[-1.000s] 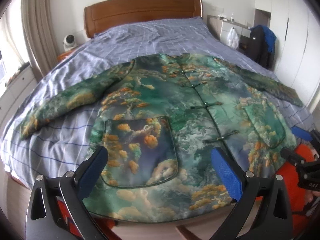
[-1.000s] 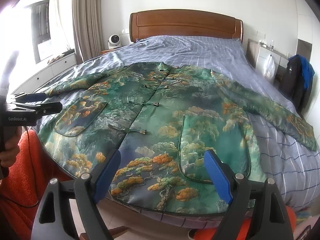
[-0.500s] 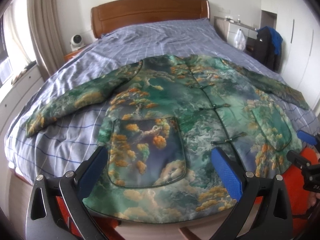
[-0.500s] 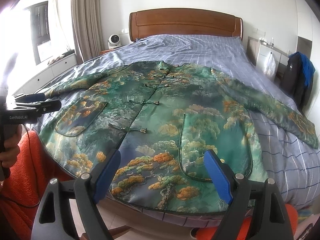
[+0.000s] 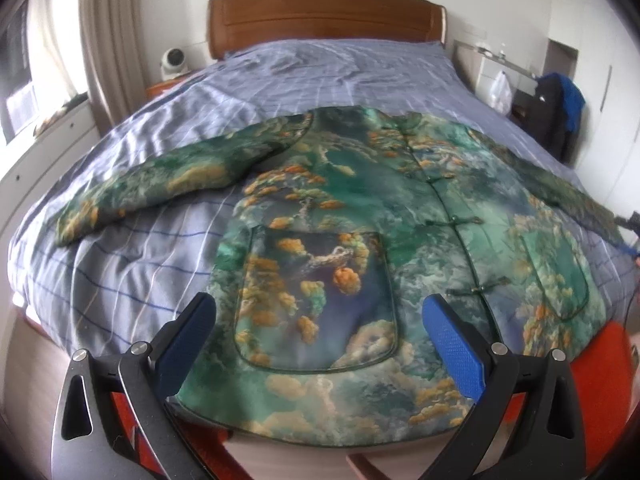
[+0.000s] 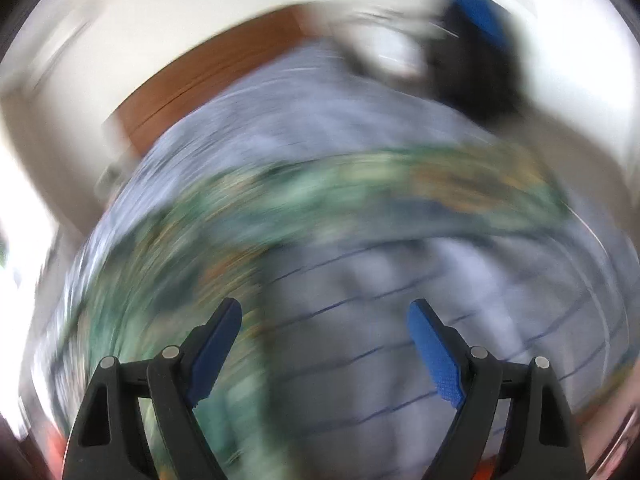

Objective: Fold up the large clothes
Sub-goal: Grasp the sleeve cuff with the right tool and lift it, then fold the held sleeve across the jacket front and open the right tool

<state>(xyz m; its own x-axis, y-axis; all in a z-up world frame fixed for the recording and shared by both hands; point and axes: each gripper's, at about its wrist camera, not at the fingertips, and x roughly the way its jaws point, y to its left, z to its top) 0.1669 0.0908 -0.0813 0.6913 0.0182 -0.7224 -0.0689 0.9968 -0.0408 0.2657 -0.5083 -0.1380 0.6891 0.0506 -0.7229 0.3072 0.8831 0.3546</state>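
Observation:
A green jacket (image 5: 360, 208) with orange cloud print lies flat, front up, on the bed, sleeves spread to both sides. My left gripper (image 5: 320, 344) is open and empty, hovering above the jacket's lower hem over its left pocket (image 5: 316, 300). My right gripper (image 6: 324, 344) is open and empty; its view is heavily blurred, with the jacket's right sleeve (image 6: 400, 188) running across above it and bare sheet below the fingers. The right gripper's tip (image 5: 630, 224) shows at the far right edge of the left wrist view.
The bed has a blue-striped sheet (image 5: 120, 272) and a wooden headboard (image 5: 324, 16). A nightstand with a small white fan (image 5: 174, 62) stands at the left. A dark and blue garment (image 5: 558, 108) hangs at the right. Orange fabric (image 5: 600, 368) shows at the bed's foot.
My right gripper has swung fast to the right, from above the jacket's hem toward its right sleeve, blurring its view. My left gripper has shifted slightly left and closer.

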